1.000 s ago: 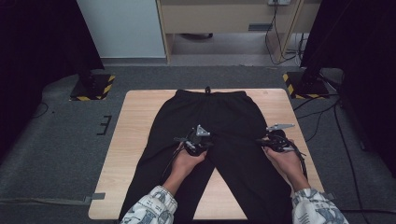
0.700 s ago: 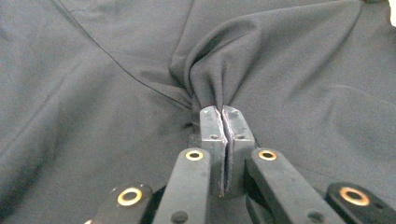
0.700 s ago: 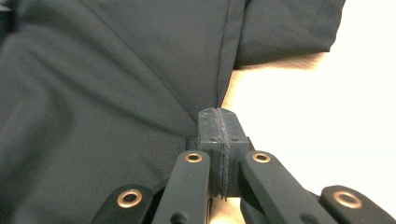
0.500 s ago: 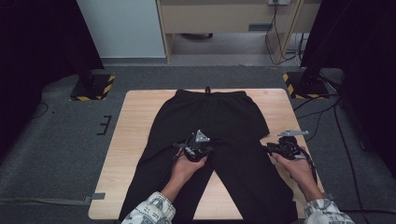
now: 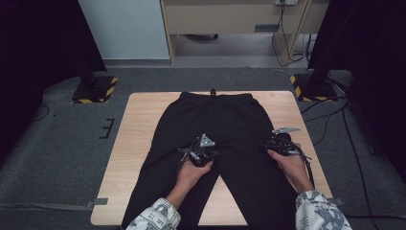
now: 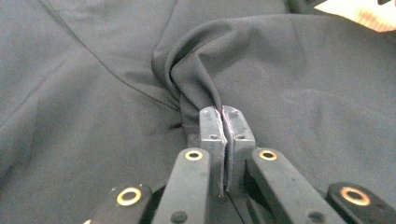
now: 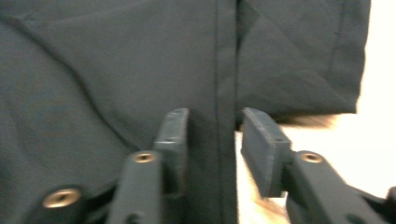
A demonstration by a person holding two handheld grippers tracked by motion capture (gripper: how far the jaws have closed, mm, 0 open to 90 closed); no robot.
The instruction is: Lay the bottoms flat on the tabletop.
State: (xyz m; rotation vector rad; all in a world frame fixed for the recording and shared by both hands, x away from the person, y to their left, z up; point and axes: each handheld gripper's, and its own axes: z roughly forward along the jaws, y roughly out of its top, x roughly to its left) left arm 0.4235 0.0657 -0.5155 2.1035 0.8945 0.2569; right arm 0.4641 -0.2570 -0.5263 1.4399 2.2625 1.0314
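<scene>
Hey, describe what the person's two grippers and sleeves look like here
Each hand holds a black two-jaw gripper. The left gripper carries a grey three-cornered plate on top, as does the right gripper, and a black cable trails from the right one. Up close, the arms show brass-coloured rivets and flat dark grey pads. The sleeves are white with a dark blue-grey print.

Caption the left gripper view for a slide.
Left gripper shut on a pinched fold of the black fabric trousers near the crotch seam.
</scene>
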